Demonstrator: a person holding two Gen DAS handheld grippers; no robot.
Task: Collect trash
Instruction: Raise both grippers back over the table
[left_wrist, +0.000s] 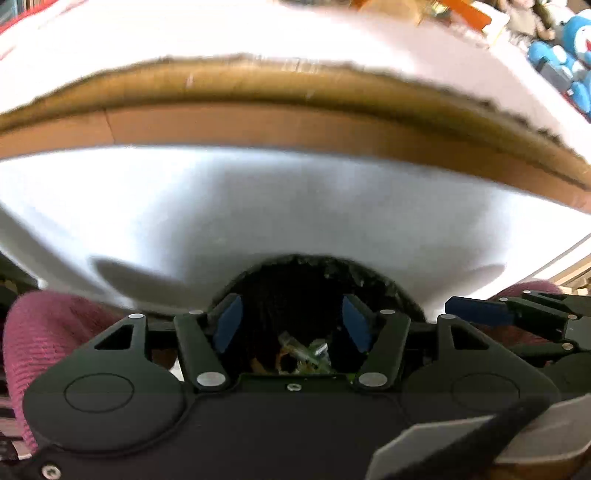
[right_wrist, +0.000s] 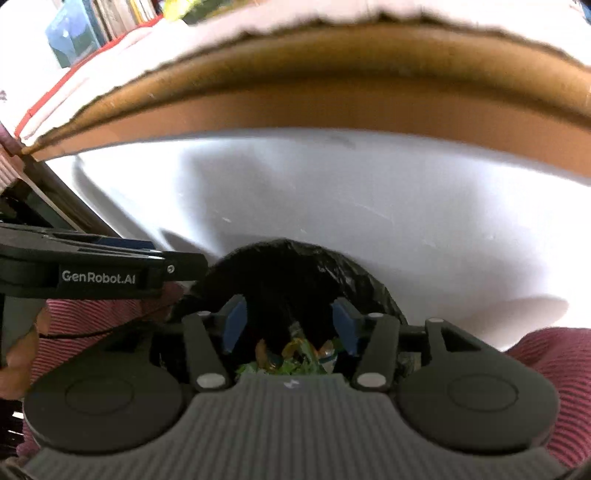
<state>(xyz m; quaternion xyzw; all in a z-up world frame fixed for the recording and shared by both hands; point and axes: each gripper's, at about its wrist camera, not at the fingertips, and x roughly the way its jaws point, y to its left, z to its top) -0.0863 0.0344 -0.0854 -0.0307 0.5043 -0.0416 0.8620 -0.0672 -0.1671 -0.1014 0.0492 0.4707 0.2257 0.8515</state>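
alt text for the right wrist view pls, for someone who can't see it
The right gripper hangs open over the mouth of a black bin bag holding green and orange scraps of trash, with nothing between its blue pads. Beyond it lie a white table and a brown cardboard edge; the left gripper reaches in from the left.

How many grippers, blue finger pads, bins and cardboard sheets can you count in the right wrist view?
Grippers: 2, the right gripper and the left gripper seen side-on.
Blue pads: 2 clear, both on the right gripper.
Black-lined bin: 1.
Cardboard: 1.
Total: 6.
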